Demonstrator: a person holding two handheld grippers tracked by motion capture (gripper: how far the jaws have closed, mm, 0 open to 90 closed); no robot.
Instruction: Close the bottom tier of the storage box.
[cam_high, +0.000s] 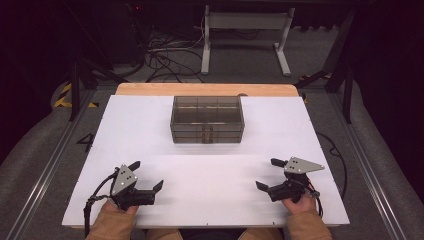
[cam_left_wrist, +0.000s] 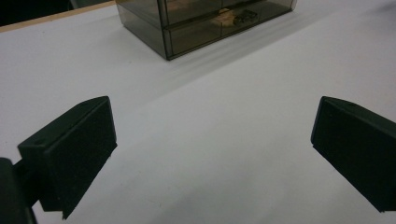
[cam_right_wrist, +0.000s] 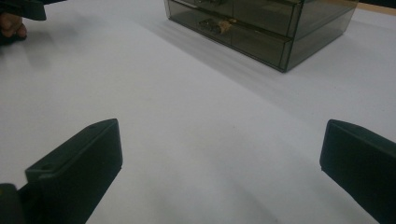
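Both tongs (cam_high: 147, 175) (cam_high: 271, 174) agape, drawer box (cam_high: 207, 120) beyond

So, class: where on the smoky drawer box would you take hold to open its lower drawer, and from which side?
Grip the small handle at the middle of the lower drawer's front. Come from the near side with the right gripper, since the drawer box faces the person and the handle juts out low, just above the table.

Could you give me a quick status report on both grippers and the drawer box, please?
Left gripper open, empty. Right gripper open, empty. Smoked drawer box mid-table, drawers shut, untouched. Table between is bare.
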